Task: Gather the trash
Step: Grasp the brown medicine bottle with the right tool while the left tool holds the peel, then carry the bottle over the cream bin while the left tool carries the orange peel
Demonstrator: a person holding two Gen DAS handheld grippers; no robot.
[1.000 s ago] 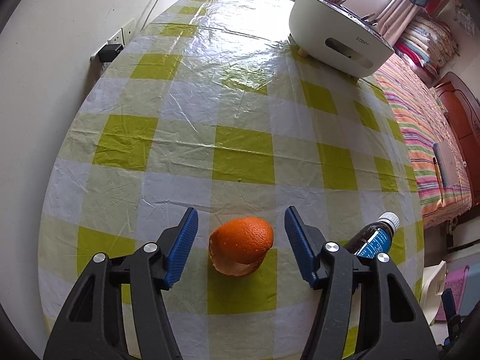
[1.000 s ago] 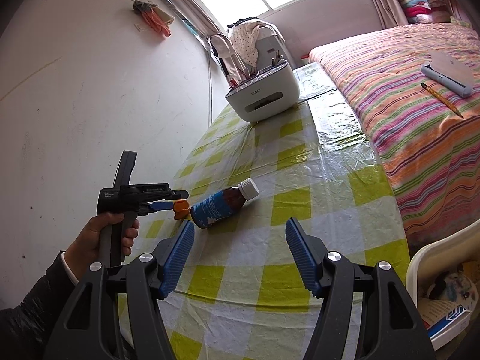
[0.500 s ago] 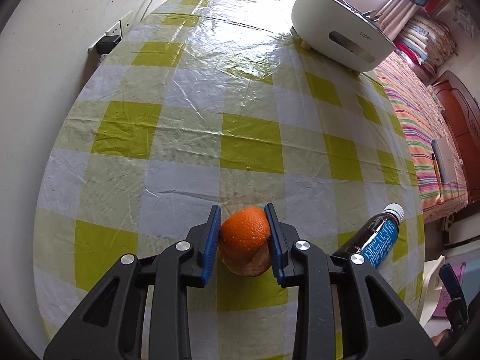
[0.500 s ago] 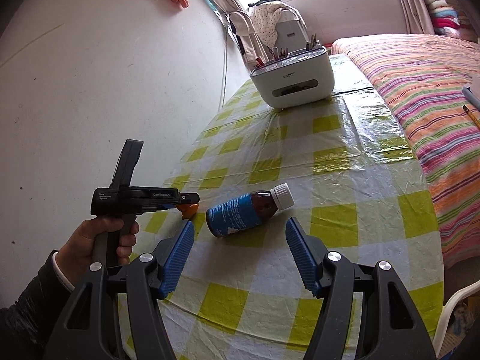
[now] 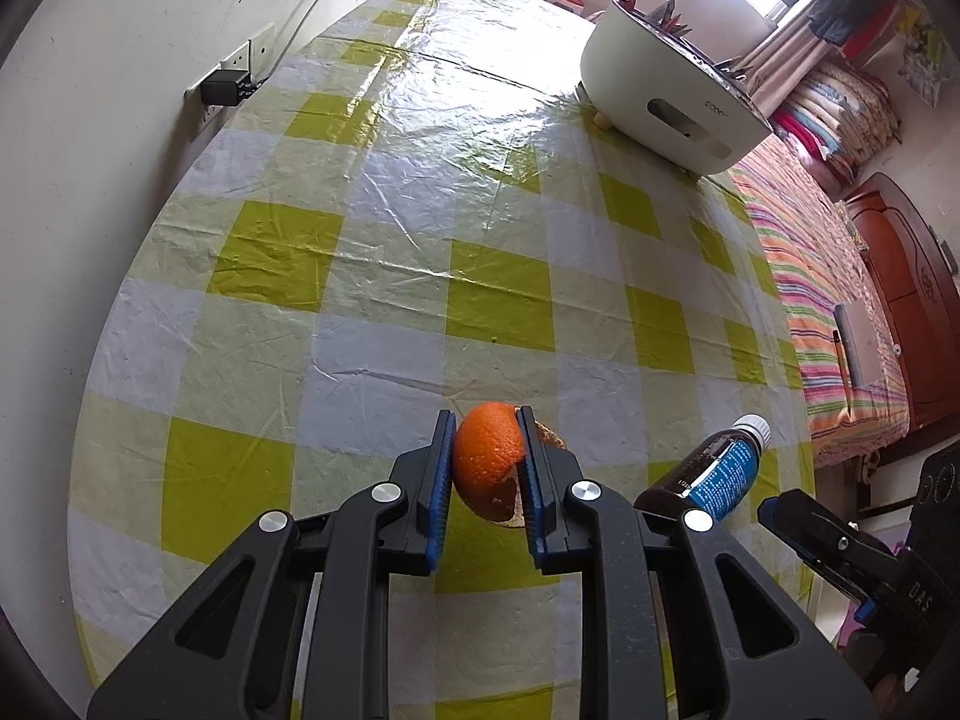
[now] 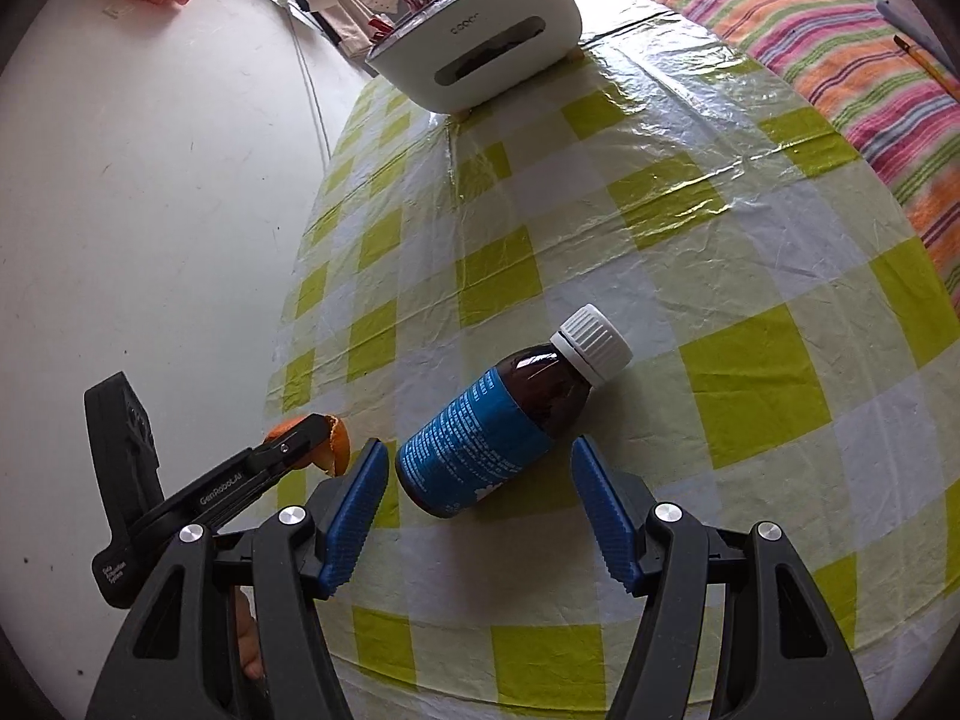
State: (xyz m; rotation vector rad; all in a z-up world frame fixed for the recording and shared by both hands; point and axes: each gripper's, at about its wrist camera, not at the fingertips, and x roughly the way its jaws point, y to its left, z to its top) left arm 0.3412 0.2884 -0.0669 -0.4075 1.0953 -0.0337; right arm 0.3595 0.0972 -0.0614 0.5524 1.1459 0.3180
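Peel pinched — orange peel (image 5: 487, 461) squeezed between the just-closing pads of the left gripper (image 5: 485, 483) over the checked tablecloth (image 5: 384, 276), right gripper (image 6: 474, 513) gaping around the lying brown bottle (image 6: 498, 420), pads not touching.

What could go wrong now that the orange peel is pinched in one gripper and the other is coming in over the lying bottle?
1. The left gripper, whose jaws have just been closing, pinches the curved orange peel at its edges; it could slip out or tear.
2. The brown bottle lies on its side on the slick tablecloth; the open right gripper might nudge it so it rolls away.
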